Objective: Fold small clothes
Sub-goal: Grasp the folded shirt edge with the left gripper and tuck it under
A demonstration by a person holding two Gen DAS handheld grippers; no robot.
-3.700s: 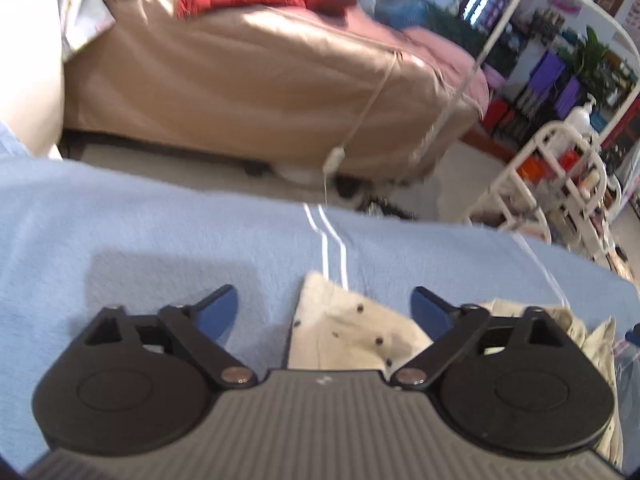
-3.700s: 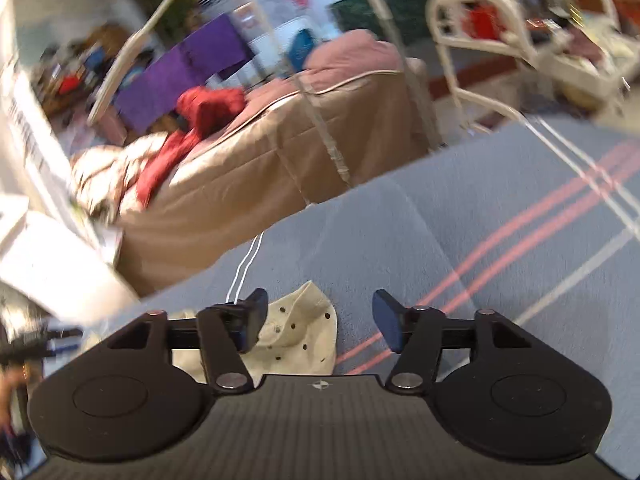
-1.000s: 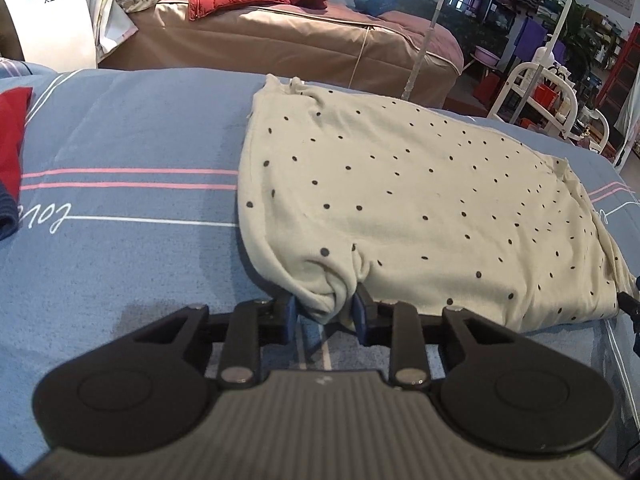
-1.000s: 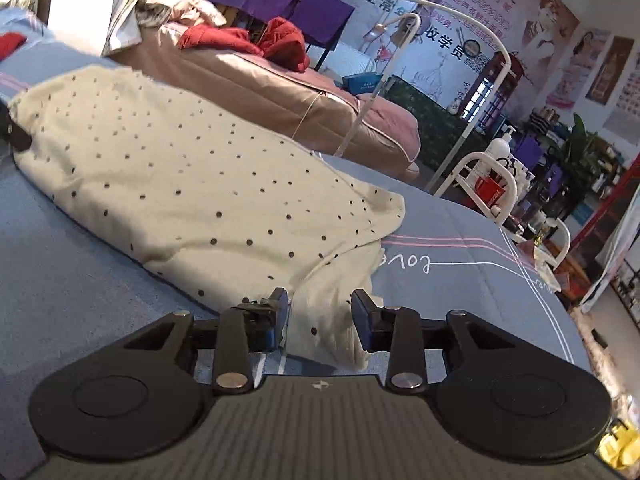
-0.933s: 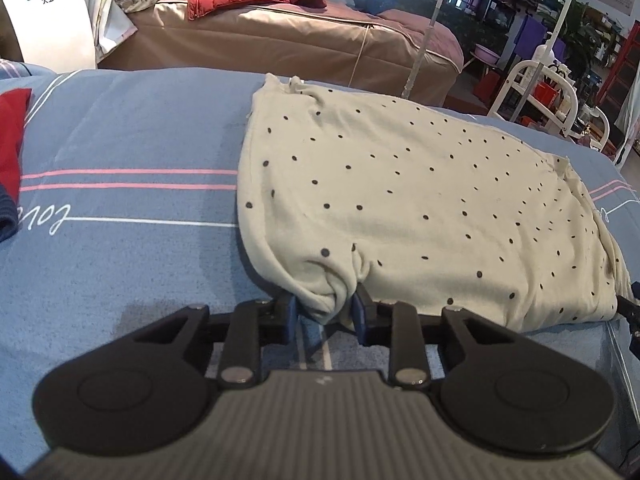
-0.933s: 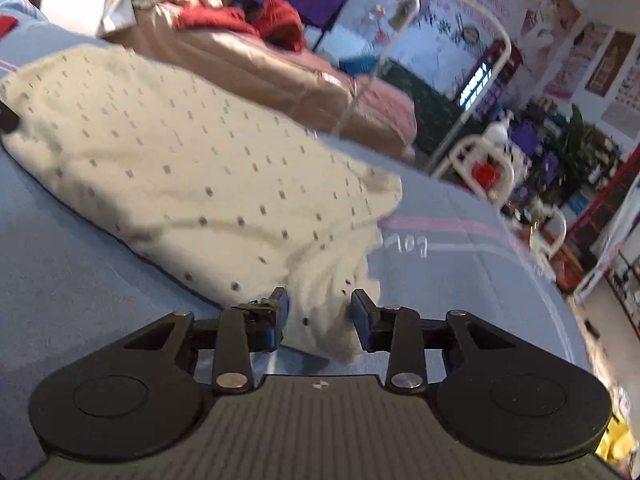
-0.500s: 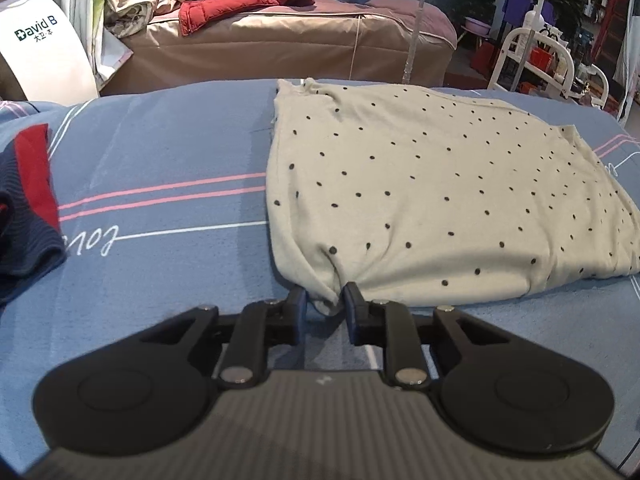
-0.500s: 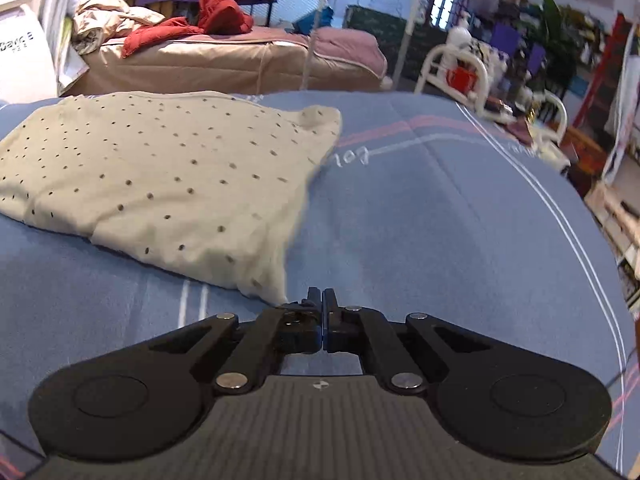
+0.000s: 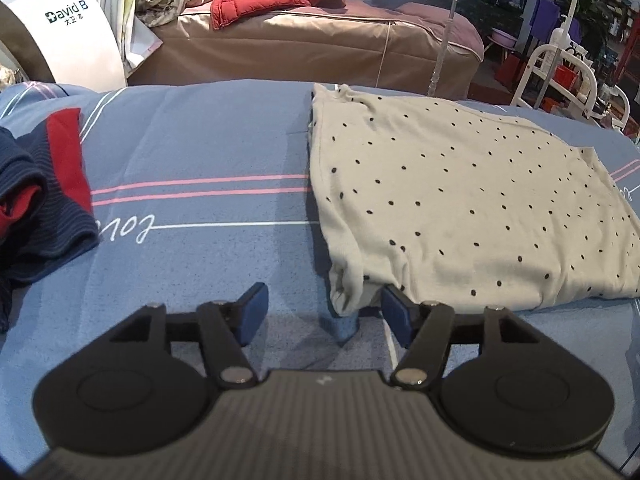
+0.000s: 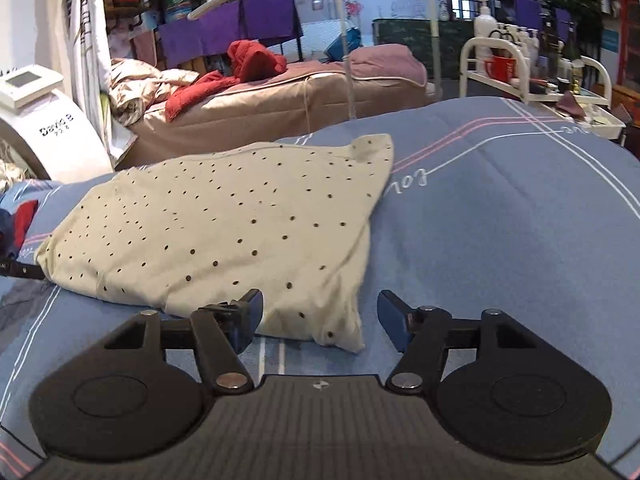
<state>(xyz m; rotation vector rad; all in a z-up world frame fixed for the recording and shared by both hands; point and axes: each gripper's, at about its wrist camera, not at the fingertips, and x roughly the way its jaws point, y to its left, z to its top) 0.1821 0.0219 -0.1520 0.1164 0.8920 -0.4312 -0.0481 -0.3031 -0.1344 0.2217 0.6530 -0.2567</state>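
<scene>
Blue bed sheet (image 9: pixel 200 140) carries dotted cream garment (image 9: pixel 460 200), lying flat. Left gripper (image 9: pixel 324 312) and right gripper (image 10: pixel 320 314): jaws released, each straddling a near corner. Navy-red clothes (image 9: pixel 36 200) lie apart.

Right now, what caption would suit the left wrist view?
Open left gripper hovers at the corner of a polka-dot garment on a blue bedsheet.

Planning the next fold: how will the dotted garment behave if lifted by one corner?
The garment is likely floppy: its near corner bunches in soft wrinkles. It looks thin and light, lying flat on the bedsheet. Lifted at one corner, the layers would probably sag and unfold.
</scene>
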